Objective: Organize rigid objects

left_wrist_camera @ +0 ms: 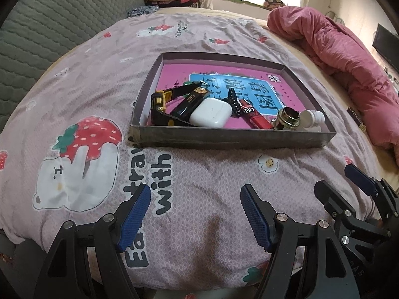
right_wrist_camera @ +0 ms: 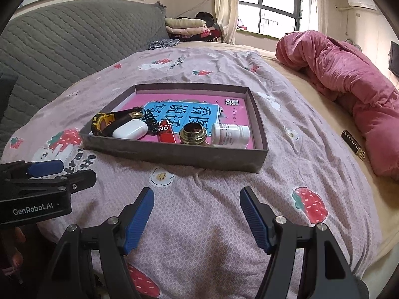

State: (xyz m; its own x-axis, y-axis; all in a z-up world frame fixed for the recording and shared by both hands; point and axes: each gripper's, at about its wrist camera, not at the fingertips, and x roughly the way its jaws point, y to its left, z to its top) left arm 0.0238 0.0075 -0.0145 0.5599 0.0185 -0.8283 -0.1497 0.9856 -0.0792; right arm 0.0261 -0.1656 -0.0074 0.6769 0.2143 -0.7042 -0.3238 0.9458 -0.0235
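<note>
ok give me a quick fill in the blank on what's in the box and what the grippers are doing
1. The white earbud case, the red tube and the white bottle all lie inside the shallow ____.
2. The box rests on a bed cover printed with bears and ____.
3. The left gripper and right gripper are both open and hold ____.

Missing words: box; strawberries; nothing

A lived-in bedroom: a strawberry-print quilt (right_wrist_camera: 199,199) spread over the bed, folded blankets (right_wrist_camera: 185,25) stacked beside a curtained window (right_wrist_camera: 269,2).
</note>
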